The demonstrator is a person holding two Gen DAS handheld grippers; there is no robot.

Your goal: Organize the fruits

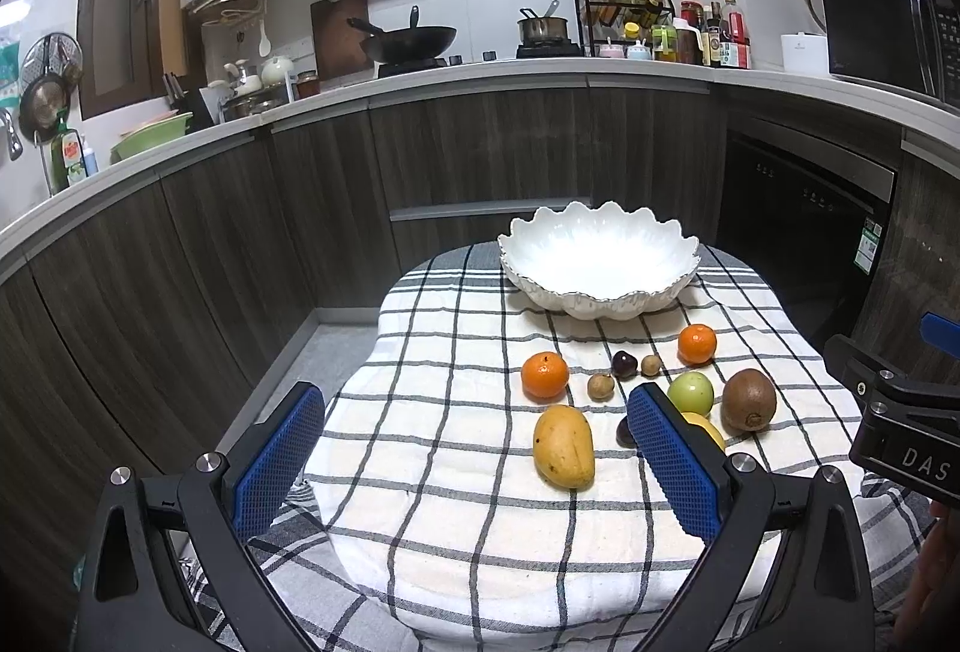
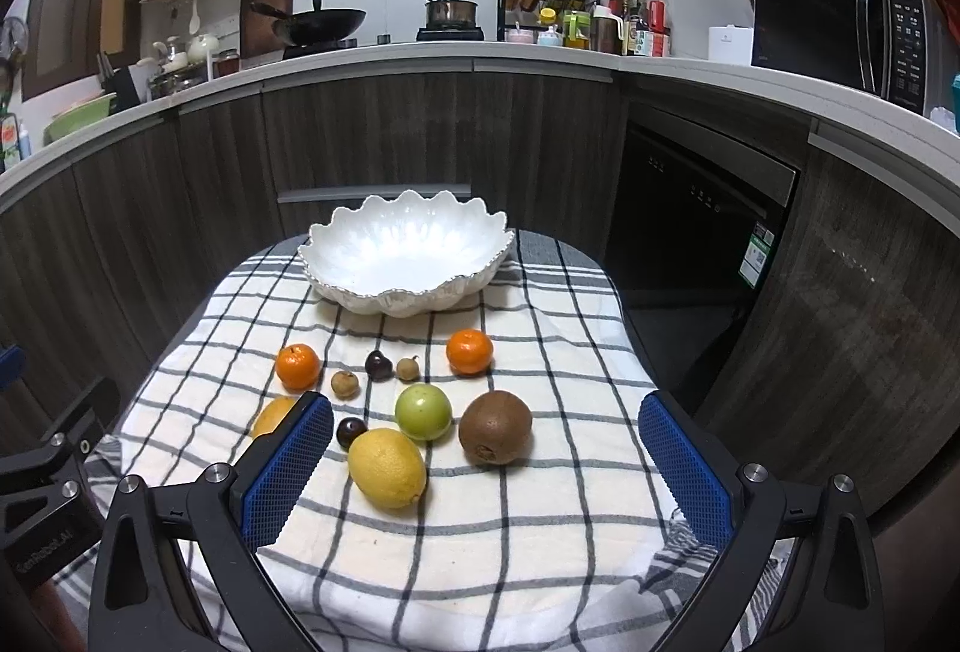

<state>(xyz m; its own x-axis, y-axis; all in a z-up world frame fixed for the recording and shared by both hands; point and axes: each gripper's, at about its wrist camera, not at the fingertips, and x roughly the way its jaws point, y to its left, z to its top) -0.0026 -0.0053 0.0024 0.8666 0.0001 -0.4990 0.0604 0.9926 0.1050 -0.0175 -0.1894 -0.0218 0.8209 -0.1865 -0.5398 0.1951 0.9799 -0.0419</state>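
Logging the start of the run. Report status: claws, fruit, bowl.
Both claws open, empty: left claw, right claw. Fruit all on the checked cloth; white bowl empty. Lemon nearest the right claw. Nothing blocking the bowl.

Scalloped white bowl, upright, at the checked cloth's far end. Before it, apart: two oranges, mango, lemon, green apple, kiwi, small dark and tan fruits.
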